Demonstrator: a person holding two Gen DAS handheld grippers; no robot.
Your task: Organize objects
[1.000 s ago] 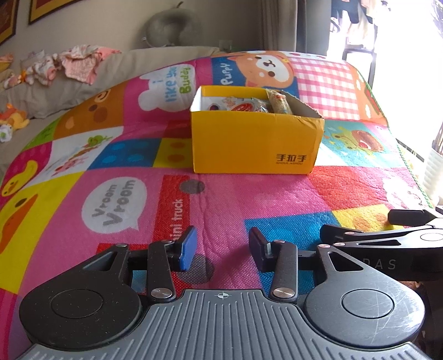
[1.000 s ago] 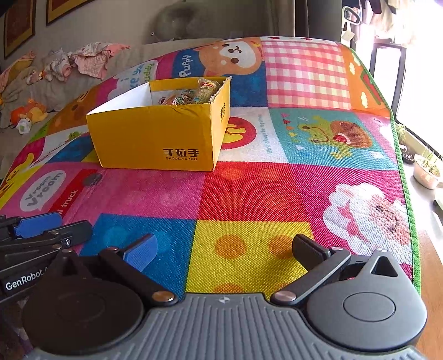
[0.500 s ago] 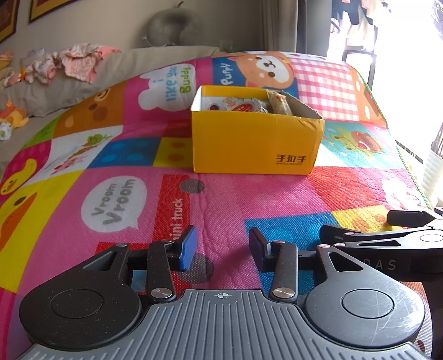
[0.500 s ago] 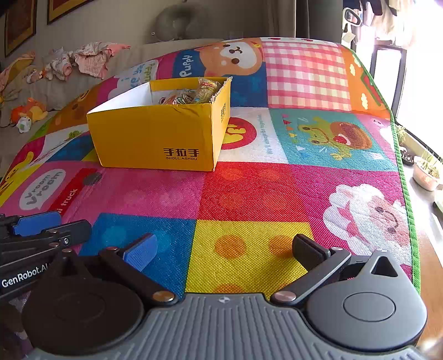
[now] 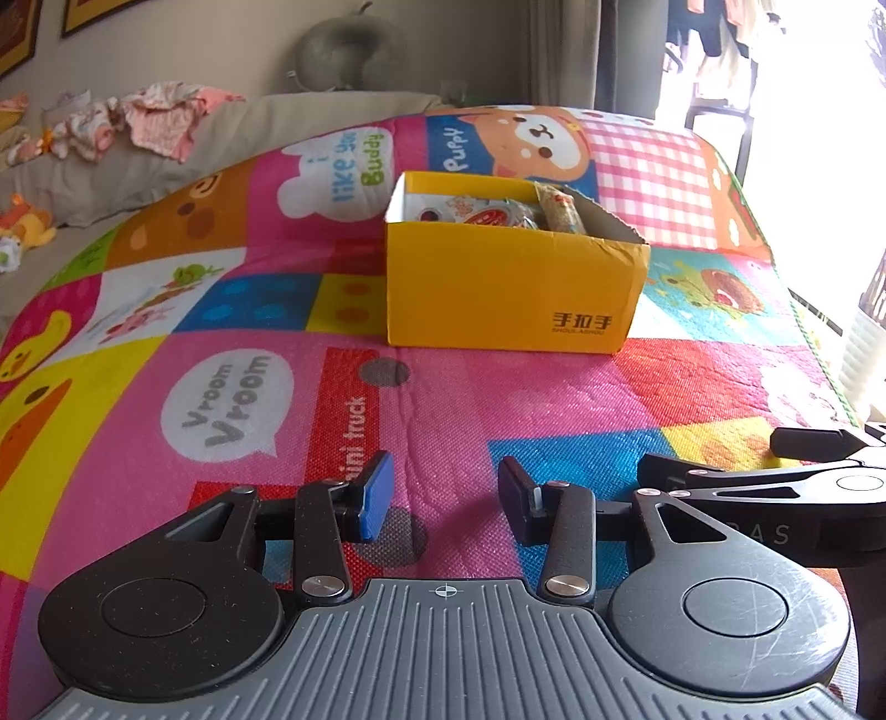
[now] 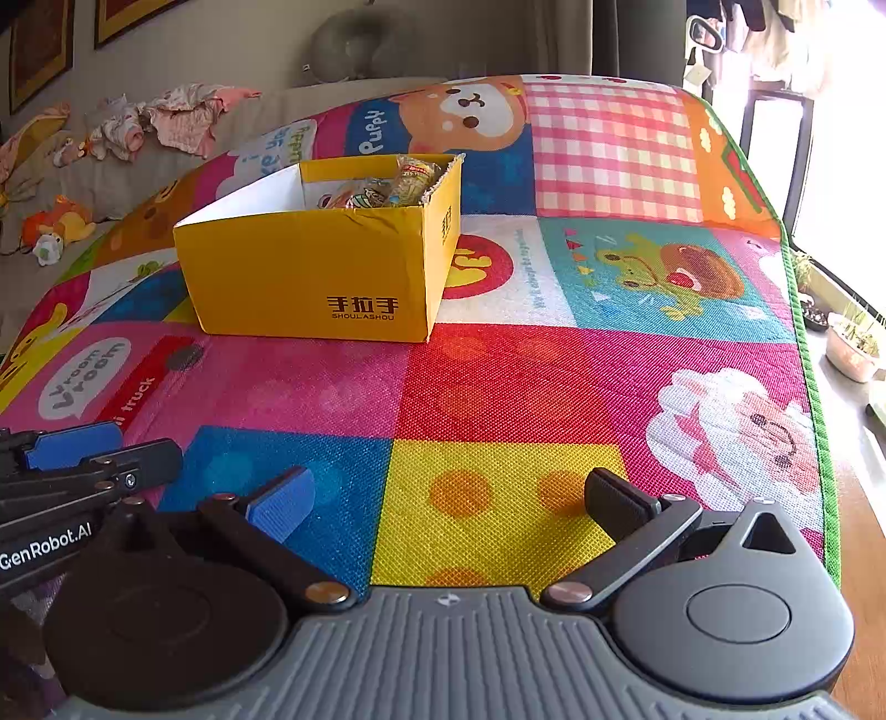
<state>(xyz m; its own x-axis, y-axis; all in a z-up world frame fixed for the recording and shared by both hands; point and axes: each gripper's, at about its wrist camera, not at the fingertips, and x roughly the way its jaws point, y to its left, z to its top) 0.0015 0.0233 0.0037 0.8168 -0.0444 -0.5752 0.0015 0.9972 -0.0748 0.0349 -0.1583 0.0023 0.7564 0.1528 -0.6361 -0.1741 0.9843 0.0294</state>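
Observation:
A yellow cardboard box (image 5: 509,288) (image 6: 310,277) stands on the colourful play mat (image 5: 277,387) (image 6: 526,376), well ahead of both grippers. Several wrapped snack packets (image 5: 498,213) (image 6: 387,188) lie inside it, bunched toward its far right corner. My left gripper (image 5: 446,495) is open and empty, low over the pink and blue squares. My right gripper (image 6: 451,498) stands wide open and empty over the yellow square. Each gripper shows at the edge of the other's view: the right gripper (image 5: 775,476) on the right, the left gripper (image 6: 83,465) on the left.
Crumpled clothes (image 5: 138,119) and a plush toy (image 6: 61,221) lie on the grey sofa beyond the mat's left edge. A neck pillow (image 5: 343,50) sits at the back. The mat's green right edge (image 6: 814,360) borders a wooden floor with potted plants (image 6: 853,343).

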